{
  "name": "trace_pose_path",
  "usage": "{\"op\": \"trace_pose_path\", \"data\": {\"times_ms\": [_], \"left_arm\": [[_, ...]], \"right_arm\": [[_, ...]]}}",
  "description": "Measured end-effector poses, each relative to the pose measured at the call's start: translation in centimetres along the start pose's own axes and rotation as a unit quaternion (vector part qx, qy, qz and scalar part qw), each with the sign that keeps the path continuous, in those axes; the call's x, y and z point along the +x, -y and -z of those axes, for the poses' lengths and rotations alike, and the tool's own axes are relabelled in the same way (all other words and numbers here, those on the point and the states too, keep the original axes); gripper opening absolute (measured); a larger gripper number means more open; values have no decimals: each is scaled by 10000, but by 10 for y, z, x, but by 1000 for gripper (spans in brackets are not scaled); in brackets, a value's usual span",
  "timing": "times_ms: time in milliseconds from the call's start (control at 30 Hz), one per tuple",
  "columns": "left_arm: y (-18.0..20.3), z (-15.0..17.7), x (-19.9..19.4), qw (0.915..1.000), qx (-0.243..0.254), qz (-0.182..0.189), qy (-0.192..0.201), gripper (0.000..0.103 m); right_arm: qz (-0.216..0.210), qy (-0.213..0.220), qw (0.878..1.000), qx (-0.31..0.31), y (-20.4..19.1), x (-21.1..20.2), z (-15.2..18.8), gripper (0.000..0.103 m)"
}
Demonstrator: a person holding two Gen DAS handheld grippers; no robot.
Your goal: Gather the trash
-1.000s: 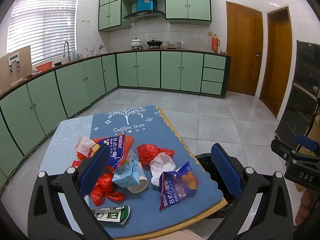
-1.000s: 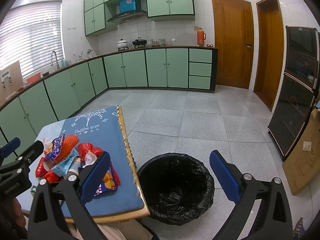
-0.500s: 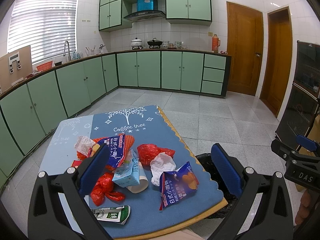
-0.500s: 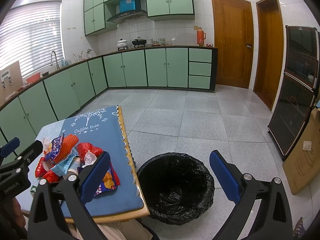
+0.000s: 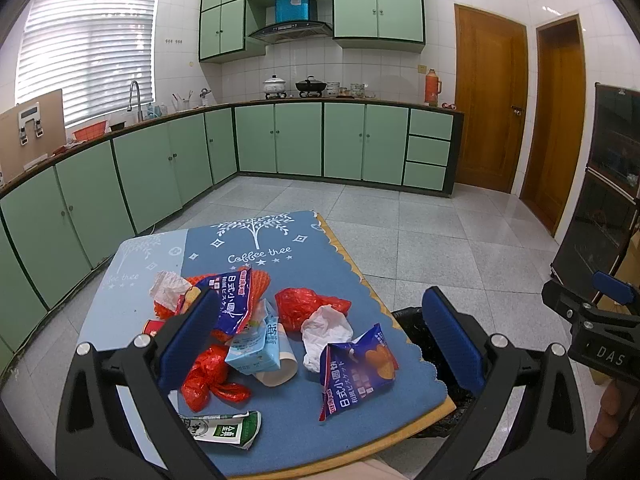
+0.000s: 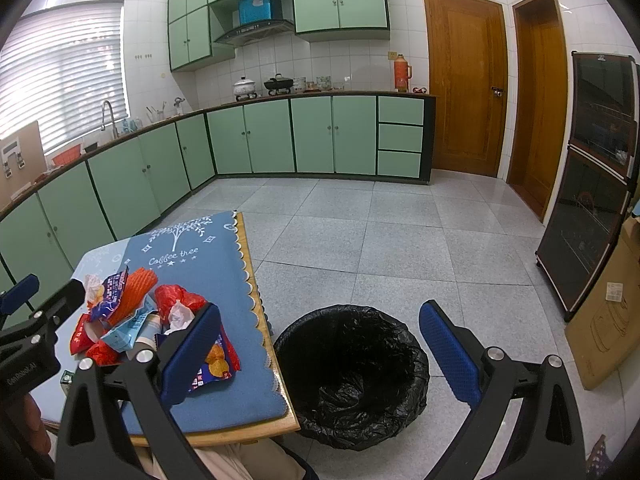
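A heap of trash lies on the blue table mat (image 5: 260,256): a blue snack bag (image 5: 356,372), a crumpled white tissue (image 5: 326,330), red plastic scraps (image 5: 304,306), a light blue carton (image 5: 256,346), a second blue snack bag (image 5: 232,296) and a green-and-white carton (image 5: 224,430). My left gripper (image 5: 316,344) hangs open above the heap, holding nothing. My right gripper (image 6: 320,352) is open over the black-lined bin (image 6: 352,372), which stands on the floor right of the table. The heap (image 6: 132,312) also shows in the right wrist view.
The table's wooden edge (image 6: 264,320) runs next to the bin. Green cabinets (image 5: 320,140) line the far and left walls. Two wooden doors (image 6: 464,80) and a dark glass cabinet (image 6: 592,184) stand on the right, a cardboard box (image 6: 600,320) beside it. Grey tiled floor (image 6: 400,240) lies open beyond.
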State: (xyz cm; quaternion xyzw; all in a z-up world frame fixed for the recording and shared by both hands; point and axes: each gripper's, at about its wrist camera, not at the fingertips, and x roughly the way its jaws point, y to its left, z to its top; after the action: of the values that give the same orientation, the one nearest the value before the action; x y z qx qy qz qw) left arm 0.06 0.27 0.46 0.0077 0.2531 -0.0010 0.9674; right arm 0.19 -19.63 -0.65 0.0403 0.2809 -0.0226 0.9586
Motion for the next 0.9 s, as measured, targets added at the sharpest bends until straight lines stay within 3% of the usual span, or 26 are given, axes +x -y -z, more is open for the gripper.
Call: {"op": "trace_pose_path", "data": {"times_ms": [900], "left_arm": [[-4,-3,-5,10000,-12,4,-6,98]], "right_arm": [[9,-6,10000,-7,-1,1,2,97]]}}
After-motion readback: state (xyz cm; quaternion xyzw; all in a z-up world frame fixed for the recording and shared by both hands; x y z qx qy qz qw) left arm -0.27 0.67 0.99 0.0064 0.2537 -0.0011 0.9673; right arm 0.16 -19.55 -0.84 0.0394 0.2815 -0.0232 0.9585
